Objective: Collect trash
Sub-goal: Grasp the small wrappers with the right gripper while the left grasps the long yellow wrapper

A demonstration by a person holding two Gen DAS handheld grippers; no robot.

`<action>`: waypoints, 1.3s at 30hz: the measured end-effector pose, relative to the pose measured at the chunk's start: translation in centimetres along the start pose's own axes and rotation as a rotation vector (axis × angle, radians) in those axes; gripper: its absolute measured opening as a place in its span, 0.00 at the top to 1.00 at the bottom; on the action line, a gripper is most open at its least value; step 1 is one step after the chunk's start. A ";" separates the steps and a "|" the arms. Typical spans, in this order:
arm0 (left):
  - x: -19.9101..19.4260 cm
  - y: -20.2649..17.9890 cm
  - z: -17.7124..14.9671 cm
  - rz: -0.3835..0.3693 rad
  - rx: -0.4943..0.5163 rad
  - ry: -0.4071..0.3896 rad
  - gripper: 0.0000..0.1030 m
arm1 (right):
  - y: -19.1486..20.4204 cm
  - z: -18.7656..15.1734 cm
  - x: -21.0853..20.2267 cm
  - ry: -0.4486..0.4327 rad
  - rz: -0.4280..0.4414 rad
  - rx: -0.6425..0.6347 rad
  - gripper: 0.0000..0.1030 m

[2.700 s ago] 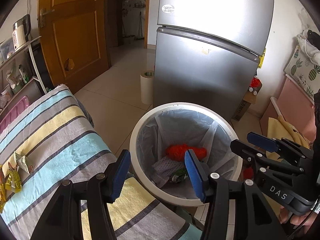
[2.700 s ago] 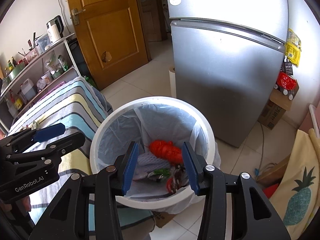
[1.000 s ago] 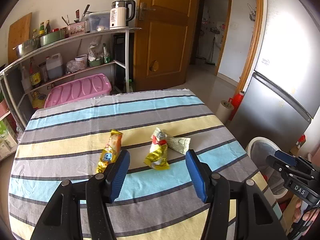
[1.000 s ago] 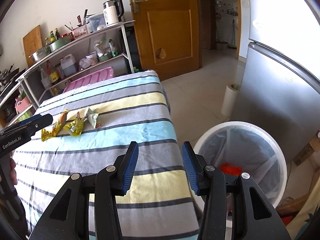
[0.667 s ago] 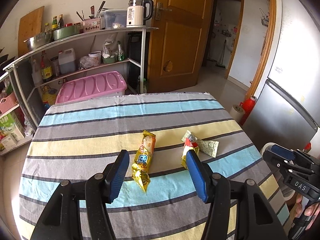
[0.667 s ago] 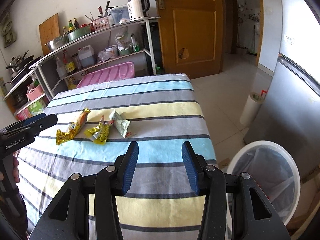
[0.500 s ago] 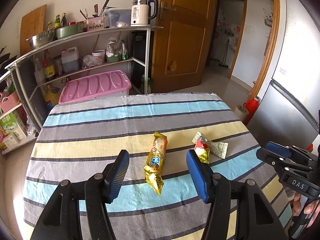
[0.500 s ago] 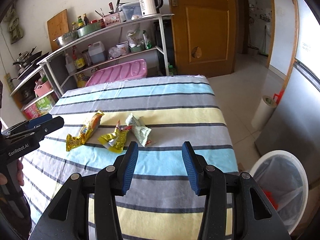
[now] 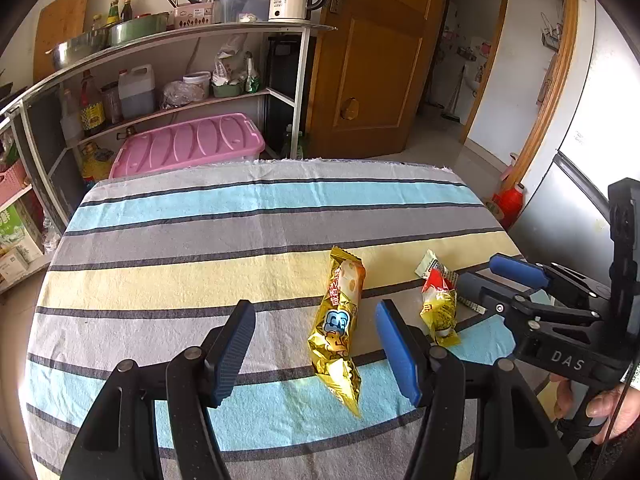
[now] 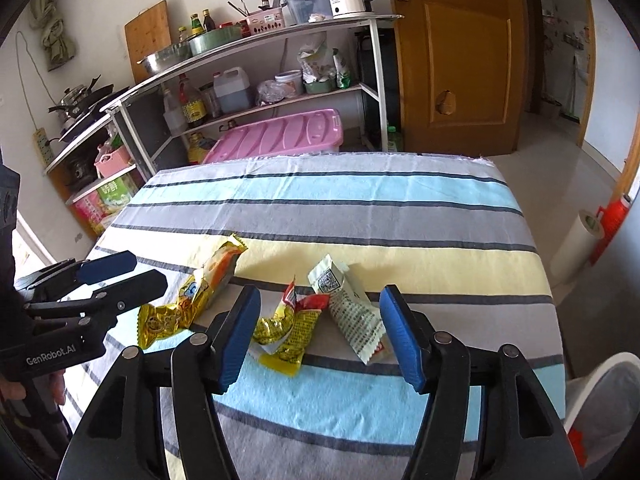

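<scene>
Three wrappers lie on the striped tablecloth point(image 9: 240, 240). My left gripper point(image 9: 316, 344) hovers over the long gold snack wrapper point(image 9: 338, 328), which shows between its blue pads untouched; its jaws are opening. My right gripper point(image 10: 320, 334) hangs above the crumpled yellow-and-red wrapper point(image 10: 290, 326) and the white printed wrapper point(image 10: 352, 312), both framed by its opening jaws, neither pressed. The gold wrapper point(image 10: 192, 296) lies left of them, near the left gripper point(image 10: 132, 274). In the left wrist view the right gripper point(image 9: 492, 276) covers part of the white wrapper point(image 9: 428, 264), beside the crumpled wrapper point(image 9: 438, 308).
The white lined trash bin point(image 10: 600, 380) stands off the table's right corner. Behind the table are a metal shelf rack point(image 10: 280, 36) with bottles and a kettle, a pink lidded box point(image 10: 280, 136), a wooden door point(image 10: 460, 60) and a paper roll point(image 10: 580, 244) on the floor.
Both grippers swung from over the bin to the table and drew closer to the wrappers. The right gripper's jaws spread wider; the left's widened slightly.
</scene>
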State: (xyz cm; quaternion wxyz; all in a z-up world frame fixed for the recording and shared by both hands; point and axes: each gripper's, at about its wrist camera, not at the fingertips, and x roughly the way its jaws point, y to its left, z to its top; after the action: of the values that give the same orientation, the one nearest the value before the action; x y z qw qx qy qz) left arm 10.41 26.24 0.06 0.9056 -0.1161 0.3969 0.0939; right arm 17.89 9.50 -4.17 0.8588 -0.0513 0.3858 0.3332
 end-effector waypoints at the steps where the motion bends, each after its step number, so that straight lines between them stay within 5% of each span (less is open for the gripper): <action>1: 0.1 0.0 0.0 0.001 0.000 -0.001 0.39 | -0.1 0.3 0.5 0.008 -0.003 0.005 0.39; 8: 1.9 0.4 0.1 -0.040 -0.007 0.045 0.39 | -0.7 0.8 2.7 0.049 0.086 0.061 0.39; 16: 3.6 -0.1 -0.8 -0.015 0.025 0.093 0.39 | 0.9 -0.7 2.8 0.075 0.049 -0.051 0.39; 31: 5.4 -0.8 -1.1 0.036 0.064 0.102 0.39 | 0.9 -1.4 3.4 0.094 -0.011 -0.058 0.37; 39: 5.5 -1.0 -1.1 0.063 0.078 0.084 0.45 | 0.3 -1.4 3.1 0.084 -0.019 -0.027 0.47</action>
State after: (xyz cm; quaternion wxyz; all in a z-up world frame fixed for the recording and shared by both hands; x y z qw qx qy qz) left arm 13.63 25.38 -4.61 0.8887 -0.0721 0.4413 0.1020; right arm 18.31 10.84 -7.24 0.8441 -0.0806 0.4165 0.3280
